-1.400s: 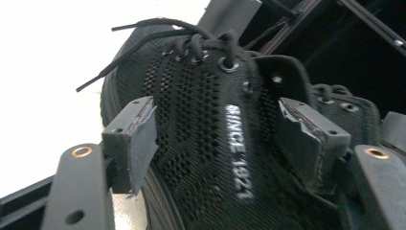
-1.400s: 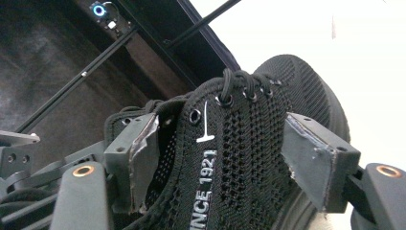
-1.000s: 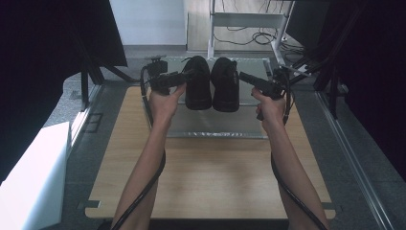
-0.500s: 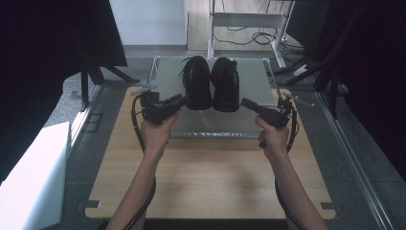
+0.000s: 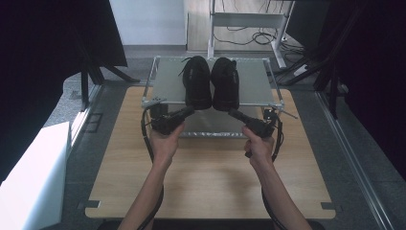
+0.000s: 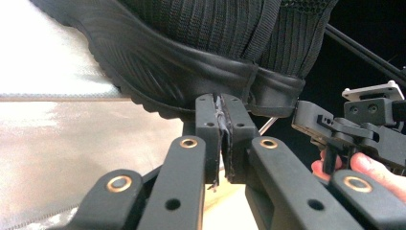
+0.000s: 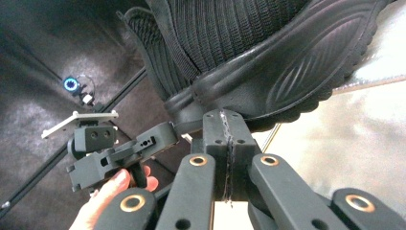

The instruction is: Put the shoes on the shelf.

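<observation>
Black knit shoes, two of them, sit side by side on the grey metal shelf (image 5: 167,86), heels toward the person: left shoe (image 5: 197,81), right shoe (image 5: 225,82). Left gripper (image 5: 189,111) jaws pressed together, holding nothing, tips just under left shoe's rubber heel (image 6: 191,72). Right gripper (image 5: 233,113) same: jaws together, empty, tips at right shoe's heel (image 7: 268,91). Shelf stands at far edge of the wooden table (image 5: 206,177)

The right gripper (image 7: 225,120), jaws pressed together, sits just below a black shoe's (image 7: 268,62) heel; the left gripper (image 7: 115,148) is beyond.
</observation>
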{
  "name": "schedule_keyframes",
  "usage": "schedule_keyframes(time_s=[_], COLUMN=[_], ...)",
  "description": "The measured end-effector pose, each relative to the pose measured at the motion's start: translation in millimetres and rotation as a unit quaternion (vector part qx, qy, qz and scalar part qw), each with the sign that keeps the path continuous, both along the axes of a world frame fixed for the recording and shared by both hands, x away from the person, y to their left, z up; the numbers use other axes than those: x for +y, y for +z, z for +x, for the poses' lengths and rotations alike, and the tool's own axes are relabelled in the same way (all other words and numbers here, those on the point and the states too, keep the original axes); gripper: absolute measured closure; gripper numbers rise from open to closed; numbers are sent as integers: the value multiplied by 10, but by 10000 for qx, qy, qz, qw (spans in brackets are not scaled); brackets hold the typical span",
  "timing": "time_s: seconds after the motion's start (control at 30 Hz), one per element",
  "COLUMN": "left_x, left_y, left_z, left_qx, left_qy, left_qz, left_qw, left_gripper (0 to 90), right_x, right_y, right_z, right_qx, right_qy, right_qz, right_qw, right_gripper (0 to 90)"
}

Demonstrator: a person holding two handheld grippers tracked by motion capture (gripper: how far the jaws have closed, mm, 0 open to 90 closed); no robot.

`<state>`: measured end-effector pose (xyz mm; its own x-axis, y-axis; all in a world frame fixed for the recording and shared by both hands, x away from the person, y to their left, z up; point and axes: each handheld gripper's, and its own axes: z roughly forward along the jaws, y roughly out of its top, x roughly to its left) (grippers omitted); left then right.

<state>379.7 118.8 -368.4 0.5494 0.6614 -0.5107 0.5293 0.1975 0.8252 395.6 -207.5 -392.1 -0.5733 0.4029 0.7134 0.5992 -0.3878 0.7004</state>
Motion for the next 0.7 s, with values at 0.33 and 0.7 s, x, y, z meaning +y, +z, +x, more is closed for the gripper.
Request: schedule_keyframes(time_s=[0.33, 0.7], left_x=[-41, -81], left_y=[-6, -22], left_z=[185, 336], left_qx=[129, 268], left_qy=[129, 245], left_qz=[40, 96], left_qw=[9998, 9993], left_gripper=[875, 839], right_x=[43, 65], right_y=[-14, -73], right_z=[155, 325], right_qx=[98, 264], right_qy=[-271, -286], right_qz=[-10, 146], right_qw=[9996, 9991], right_gripper=[899, 891])
